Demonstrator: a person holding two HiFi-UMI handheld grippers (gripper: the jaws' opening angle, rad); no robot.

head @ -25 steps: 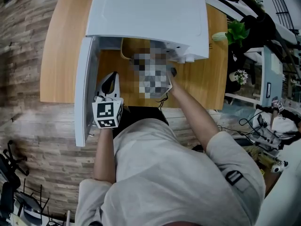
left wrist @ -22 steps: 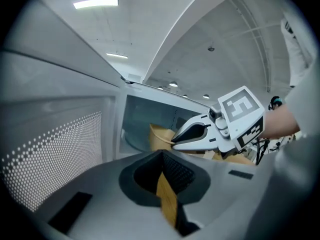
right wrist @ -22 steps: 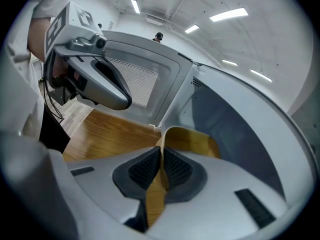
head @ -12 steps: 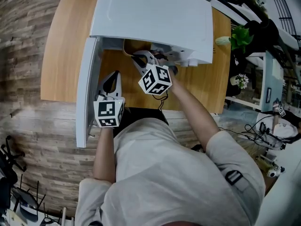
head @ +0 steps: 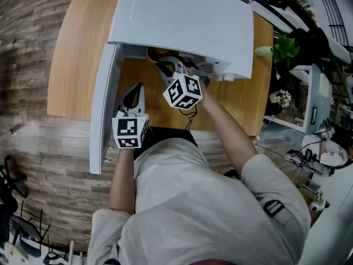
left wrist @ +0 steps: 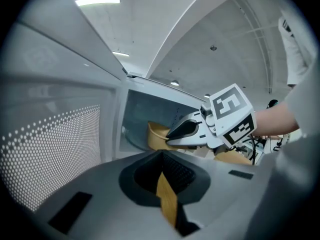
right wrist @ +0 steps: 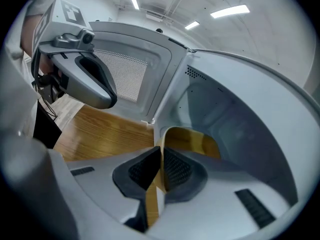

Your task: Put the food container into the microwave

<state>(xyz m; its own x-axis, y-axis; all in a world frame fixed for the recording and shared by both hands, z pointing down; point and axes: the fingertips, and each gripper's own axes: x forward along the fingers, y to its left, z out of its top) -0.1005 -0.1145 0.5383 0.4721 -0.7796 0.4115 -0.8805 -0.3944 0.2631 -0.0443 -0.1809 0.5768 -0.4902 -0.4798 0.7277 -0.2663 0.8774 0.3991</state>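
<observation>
The white microwave [head: 182, 21] stands on a wooden table [head: 74, 65] with its door [head: 102, 109] swung open to the left. A tan food container [right wrist: 192, 141] sits at the mouth of the cavity, and its rim shows under the microwave top [head: 150, 56]. My right gripper [right wrist: 161, 164] is shut on the container's near wall, reaching into the opening [head: 164, 66]. My left gripper [head: 134, 90] hangs beside the inner face of the door, jaws together with only a thin slit [left wrist: 162, 176] and nothing in them. The left gripper view shows the container [left wrist: 157, 136] behind the right gripper [left wrist: 187, 129].
The door's perforated window [left wrist: 55, 149] is close on the left of my left gripper. A potted plant [head: 284, 46] stands past the table's right end. Cables and equipment [head: 317, 159] lie on the floor at the right. The person's torso fills the lower head view.
The right gripper with the container has edged slightly deeper into the microwave opening. The left gripper has stayed by the door.
</observation>
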